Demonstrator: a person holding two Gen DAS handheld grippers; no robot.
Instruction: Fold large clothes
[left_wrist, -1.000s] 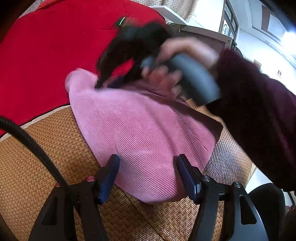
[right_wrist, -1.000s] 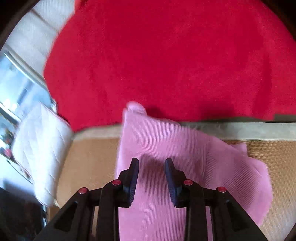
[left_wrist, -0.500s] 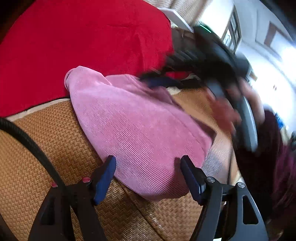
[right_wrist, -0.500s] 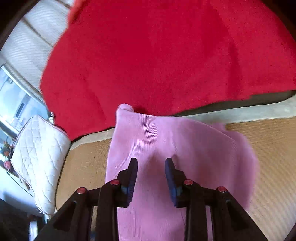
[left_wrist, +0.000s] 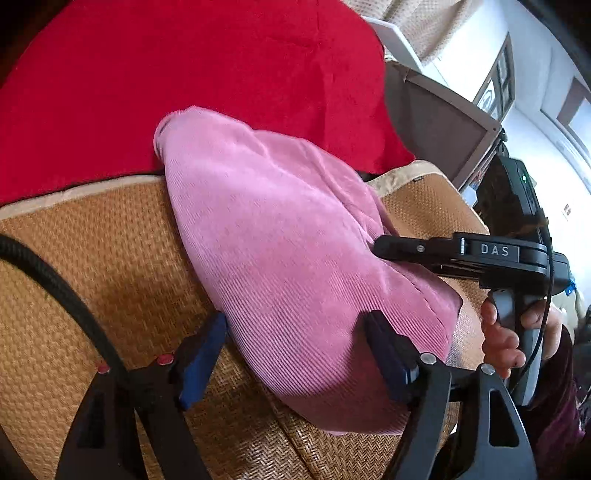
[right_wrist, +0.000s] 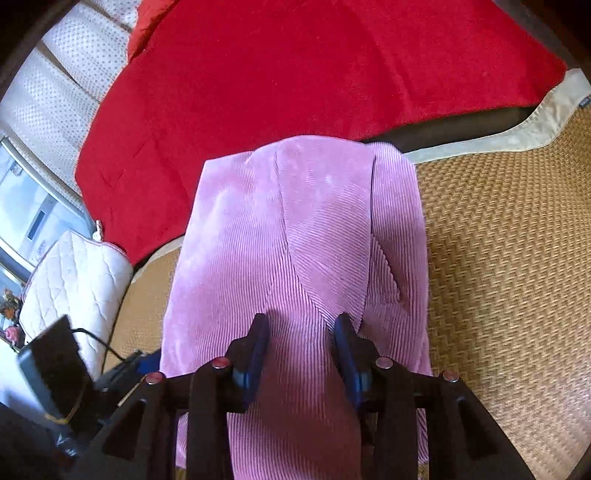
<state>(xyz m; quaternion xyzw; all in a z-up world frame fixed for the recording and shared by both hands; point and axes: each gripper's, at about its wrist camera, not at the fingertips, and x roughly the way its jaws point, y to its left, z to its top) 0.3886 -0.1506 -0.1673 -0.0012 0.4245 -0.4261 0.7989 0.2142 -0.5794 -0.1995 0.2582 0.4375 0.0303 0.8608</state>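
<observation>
Pink corduroy garment (right_wrist: 295, 229) soft, floppy, grippy; both claws, left gripper (left_wrist: 295, 354) and right gripper (right_wrist: 301, 354), just been opening, unclamped, cloth lying between tips; grab folded edge near tips

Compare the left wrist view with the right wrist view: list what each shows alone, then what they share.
Left wrist only: the hand gripping the right tongs' handle, and wall frames. Right wrist only: a white quilted bag and a dotted cream cushion. Both: the folded pink garment on the woven mat, the red blanket behind it, and each view's own tongs, open with jaws just widening, over the garment without pinching it.
</observation>
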